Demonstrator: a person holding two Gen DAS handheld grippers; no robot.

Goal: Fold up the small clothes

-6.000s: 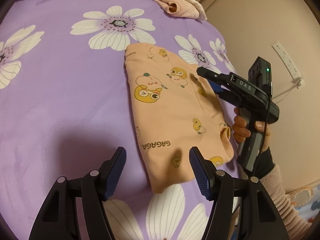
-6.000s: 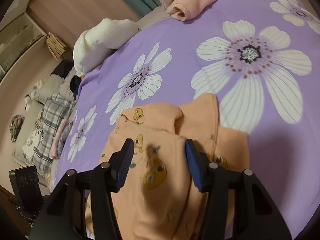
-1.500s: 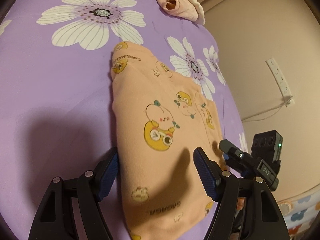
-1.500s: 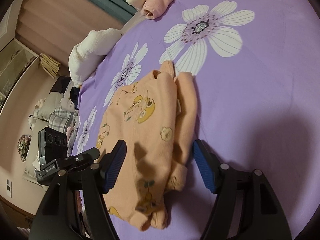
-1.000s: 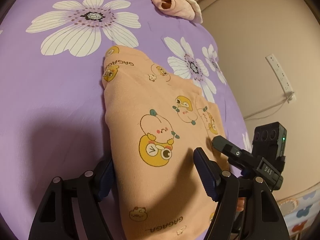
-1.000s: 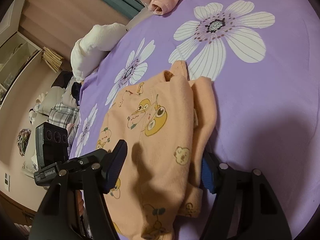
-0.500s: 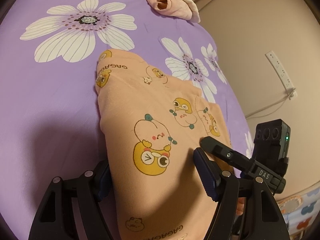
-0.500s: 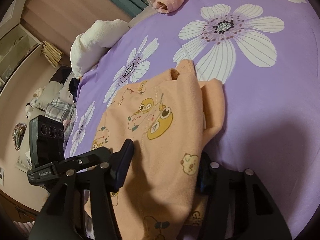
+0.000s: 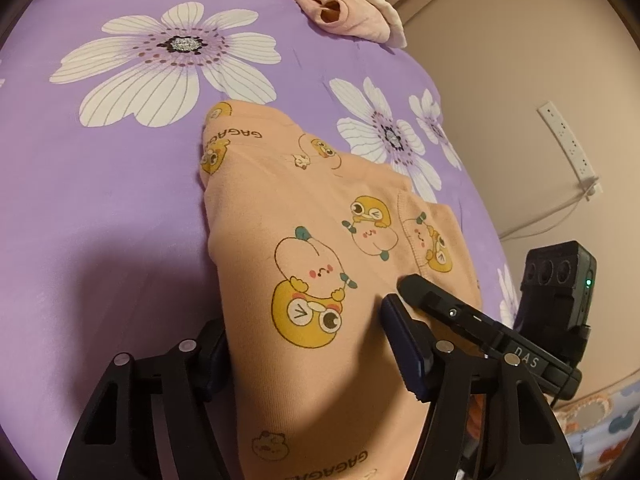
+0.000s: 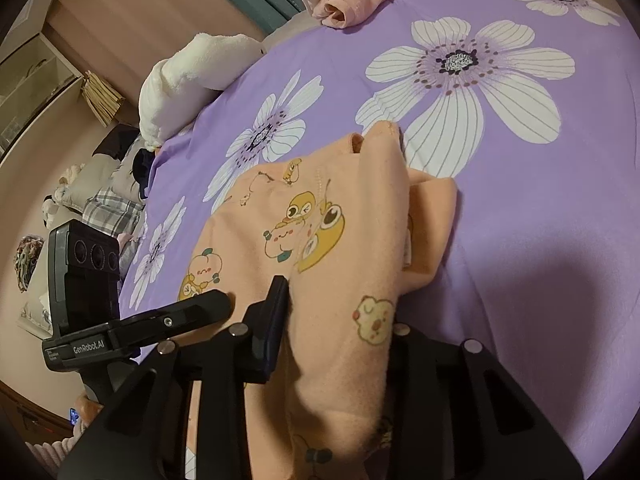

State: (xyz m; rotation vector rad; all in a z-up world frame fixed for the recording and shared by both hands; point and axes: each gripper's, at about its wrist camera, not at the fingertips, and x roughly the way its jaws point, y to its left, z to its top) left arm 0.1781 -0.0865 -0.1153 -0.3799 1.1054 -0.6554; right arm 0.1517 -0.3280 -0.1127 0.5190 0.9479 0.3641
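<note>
bed (image 9: 100, 208) with purple sheet printed in large white flowers | peach cartoon-print garment (image 9: 320, 248) lies folded on it near the middle, its near end raised off the sheet | rolled pink cloth (image 9: 340, 16) at the far edge | white fluffy cloth (image 10: 188, 76) at the bed's far left edge

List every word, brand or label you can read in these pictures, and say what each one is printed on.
"GAGAGA": printed upside down near the far edge of the peach garment, at.
"GAGAGA", cut off by the frame: again on the garment's near end, at.
"DAS": on the right gripper, at.
"GenRobot.AI": on the left gripper, at.
Small print beside "GenRobot.AI": too small to read.
</note>
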